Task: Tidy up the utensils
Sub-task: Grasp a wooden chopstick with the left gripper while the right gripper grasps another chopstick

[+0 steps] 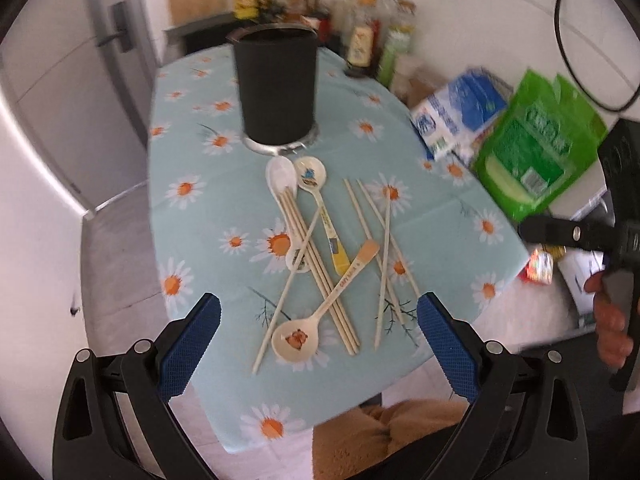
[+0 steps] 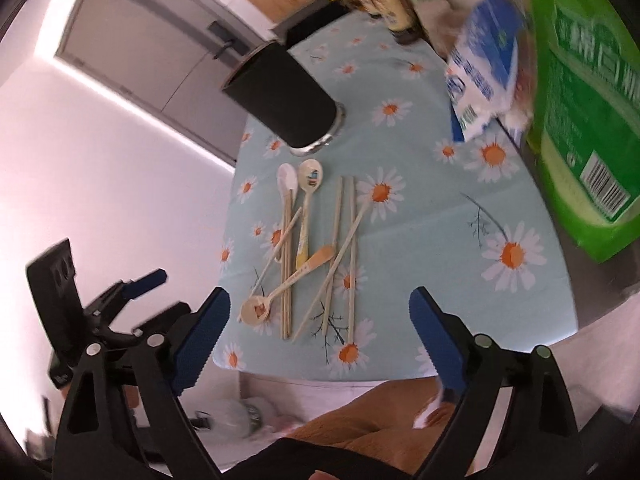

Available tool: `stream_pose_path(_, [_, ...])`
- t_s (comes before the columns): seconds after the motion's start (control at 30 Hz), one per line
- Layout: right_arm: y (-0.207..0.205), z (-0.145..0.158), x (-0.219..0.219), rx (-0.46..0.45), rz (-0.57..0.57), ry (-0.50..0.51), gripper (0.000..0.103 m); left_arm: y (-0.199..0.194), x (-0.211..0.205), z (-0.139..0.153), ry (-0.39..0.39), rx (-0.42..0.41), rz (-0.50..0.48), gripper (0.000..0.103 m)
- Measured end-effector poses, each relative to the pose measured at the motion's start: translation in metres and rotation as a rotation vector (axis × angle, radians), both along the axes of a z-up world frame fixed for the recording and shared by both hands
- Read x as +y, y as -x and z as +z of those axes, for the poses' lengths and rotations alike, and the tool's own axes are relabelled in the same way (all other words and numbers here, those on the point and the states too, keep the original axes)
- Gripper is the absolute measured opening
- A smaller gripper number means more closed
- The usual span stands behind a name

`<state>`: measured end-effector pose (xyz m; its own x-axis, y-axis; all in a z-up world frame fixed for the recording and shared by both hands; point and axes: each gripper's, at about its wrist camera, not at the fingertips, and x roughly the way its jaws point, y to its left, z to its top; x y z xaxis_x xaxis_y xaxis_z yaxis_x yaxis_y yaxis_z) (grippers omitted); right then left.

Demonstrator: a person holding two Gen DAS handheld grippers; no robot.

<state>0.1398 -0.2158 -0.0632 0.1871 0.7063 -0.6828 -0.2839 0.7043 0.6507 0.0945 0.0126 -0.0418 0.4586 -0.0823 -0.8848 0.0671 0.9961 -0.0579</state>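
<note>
A black utensil holder [image 1: 276,84] stands on a daisy tablecloth [image 1: 200,240]; it also shows in the right wrist view [image 2: 288,96]. In front of it lie three cream spoons and several wooden chopsticks [image 1: 328,268] in a loose pile. One spoon [image 1: 316,320] lies nearest, bowl toward me. The pile shows in the right wrist view [image 2: 312,256]. My left gripper [image 1: 318,312] is open and empty above the pile's near end. My right gripper [image 2: 320,308] is open and empty above the table's near edge. The right gripper shows at the right of the left view [image 1: 560,236].
A green bag [image 1: 540,144] and a blue-white package [image 1: 460,116] lie at the table's right edge. Bottles [image 1: 360,28] stand behind the holder. A door [image 1: 116,36] is at the far left. Orange-clad knees [image 1: 400,432] are below the near table edge.
</note>
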Motion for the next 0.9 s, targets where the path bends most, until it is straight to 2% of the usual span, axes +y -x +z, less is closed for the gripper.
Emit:
stream_pose_path(0.03, [-0.005,-0.006,0.001,0.034,-0.015,-0.014,0.087,-0.005,0.0,-0.005,0.003,0.013,-0.022,0.081])
stream_pose_path(0.1, [-0.011,-0.014,0.002,0.08,-0.032,-0.038,0.08,-0.019,0.004,-0.021,-0.008,0.065,-0.055,0.076])
stream_pose_path(0.27, [-0.024,-0.036,0.007,0.172,-0.076,-0.066,0.065,-0.049,0.019,-0.06,0.012,0.178,-0.11,0.056])
stream_pose_path(0.3, [-0.025,-0.039,0.008,0.184,-0.082,-0.076,0.063,-0.053,0.021,-0.066,0.023,0.197,-0.117,0.048])
stream_pose_path(0.4, [-0.031,-0.05,0.013,0.233,-0.108,-0.083,0.055,-0.063,0.028,-0.084,0.044,0.252,-0.151,0.041])
stream_pose_path(0.43, [-0.033,-0.054,0.015,0.245,-0.114,-0.094,0.055,-0.065,0.028,-0.086,0.043,0.259,-0.16,0.037])
stream_pose_path(0.5, [-0.038,-0.062,0.019,0.28,-0.131,-0.092,0.051,-0.069,0.028,-0.092,0.038,0.27,-0.194,0.037])
stream_pose_path(0.67, [-0.046,-0.078,0.03,0.338,-0.164,-0.09,0.043,-0.077,0.025,-0.104,0.032,0.286,-0.261,0.022])
stream_pose_path(0.8, [-0.051,-0.09,0.038,0.382,-0.174,-0.073,0.039,-0.079,0.026,-0.108,0.04,0.285,-0.284,0.009])
stream_pose_path(0.9, [-0.054,-0.1,0.047,0.417,-0.176,-0.055,0.036,-0.082,0.028,-0.11,0.048,0.279,-0.295,0.004])
